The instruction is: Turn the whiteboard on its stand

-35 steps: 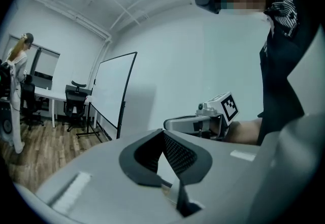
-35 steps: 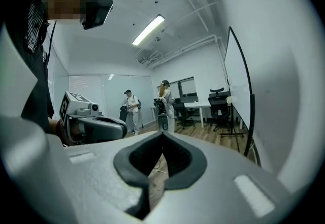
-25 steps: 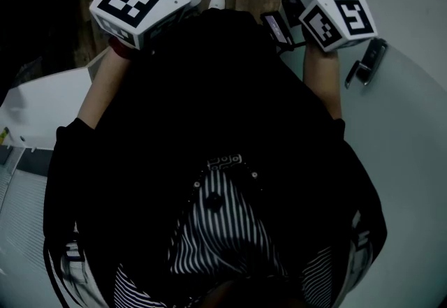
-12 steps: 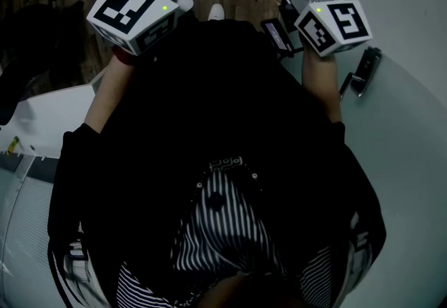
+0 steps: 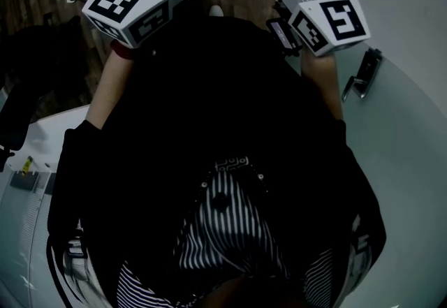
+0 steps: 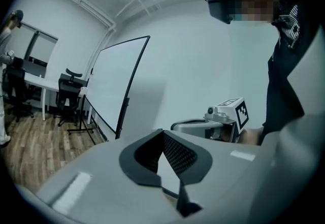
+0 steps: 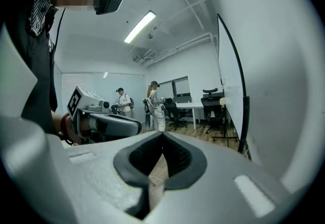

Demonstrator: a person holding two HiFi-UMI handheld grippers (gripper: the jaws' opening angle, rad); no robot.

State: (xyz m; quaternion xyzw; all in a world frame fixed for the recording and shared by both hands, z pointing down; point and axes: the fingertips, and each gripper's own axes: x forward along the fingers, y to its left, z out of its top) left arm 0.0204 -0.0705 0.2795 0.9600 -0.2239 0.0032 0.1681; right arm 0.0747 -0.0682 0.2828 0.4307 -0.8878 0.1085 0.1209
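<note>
The whiteboard, white in a thin black frame, stands tilted on its stand to the left, some way ahead of my left gripper. In the right gripper view the whiteboard appears as a narrow strip with its black edge at the right. My right gripper is shut with nothing between its pads. The left gripper's pads also meet at their tips and hold nothing. Both point into the room, well short of the board. In the head view only the marker cubes show, the left cube and the right cube, raised in front of the person's dark top.
Desks and office chairs stand on the wood floor beyond the board. Two people stand far back. A pale wall runs behind the board. A black fitting sits on the pale surface at right.
Both marker cubes have drifted slightly upward in the head view. The white desk at lower left has slid down and left, showing more dark floor.
</note>
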